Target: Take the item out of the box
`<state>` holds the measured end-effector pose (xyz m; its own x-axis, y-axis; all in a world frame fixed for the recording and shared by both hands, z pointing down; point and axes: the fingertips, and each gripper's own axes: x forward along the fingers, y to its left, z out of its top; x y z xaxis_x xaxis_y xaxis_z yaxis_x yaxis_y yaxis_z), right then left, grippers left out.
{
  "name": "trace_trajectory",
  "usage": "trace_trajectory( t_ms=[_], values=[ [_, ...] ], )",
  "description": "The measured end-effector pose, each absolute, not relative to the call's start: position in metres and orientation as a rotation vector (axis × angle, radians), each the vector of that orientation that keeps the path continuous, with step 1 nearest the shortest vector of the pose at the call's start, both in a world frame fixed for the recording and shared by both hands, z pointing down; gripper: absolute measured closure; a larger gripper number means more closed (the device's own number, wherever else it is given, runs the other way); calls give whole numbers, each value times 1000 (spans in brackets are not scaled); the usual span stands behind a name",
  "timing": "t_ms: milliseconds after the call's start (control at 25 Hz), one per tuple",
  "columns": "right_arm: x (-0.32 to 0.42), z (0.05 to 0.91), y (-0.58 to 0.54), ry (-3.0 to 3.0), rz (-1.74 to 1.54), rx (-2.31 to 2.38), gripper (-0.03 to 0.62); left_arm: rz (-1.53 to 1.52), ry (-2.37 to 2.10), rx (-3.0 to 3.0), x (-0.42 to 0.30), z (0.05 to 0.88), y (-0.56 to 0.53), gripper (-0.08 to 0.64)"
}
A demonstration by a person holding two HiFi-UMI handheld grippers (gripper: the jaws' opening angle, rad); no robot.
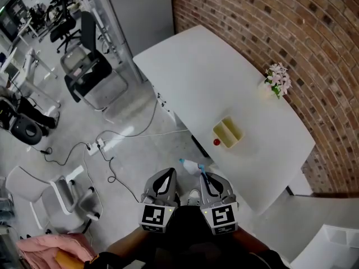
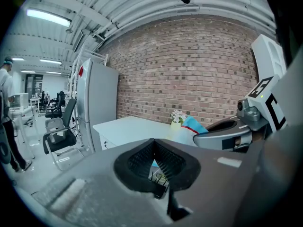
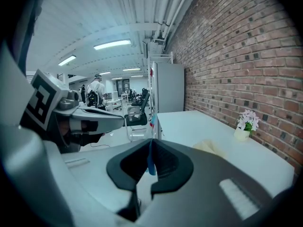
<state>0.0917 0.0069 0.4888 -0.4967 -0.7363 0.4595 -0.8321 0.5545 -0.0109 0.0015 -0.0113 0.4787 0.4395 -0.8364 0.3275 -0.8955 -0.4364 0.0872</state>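
While the person is holding both tools low and side by side off the table's near edge, the left gripper (image 1: 166,174) is showing its jaws pressed together at the tips, with nothing between them. Just beside it, the right gripper (image 1: 203,176) is clamping its jaws on a thin blue-and-white item (image 1: 192,165), which is sticking out past the tips. Further right, the yellow box (image 1: 227,133) is sitting on the white table (image 1: 224,77), well apart from both tools, with a small red object (image 1: 217,142) lying just beside it.
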Motion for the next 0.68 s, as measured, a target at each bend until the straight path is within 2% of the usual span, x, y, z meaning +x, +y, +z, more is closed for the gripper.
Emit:
trace_trajectory(
  t_ms=[680],
  values=[
    [96, 486, -6, -2365, 341, 1364, 591, 341, -1465, 2489, -1, 474, -23, 555]
  ],
)
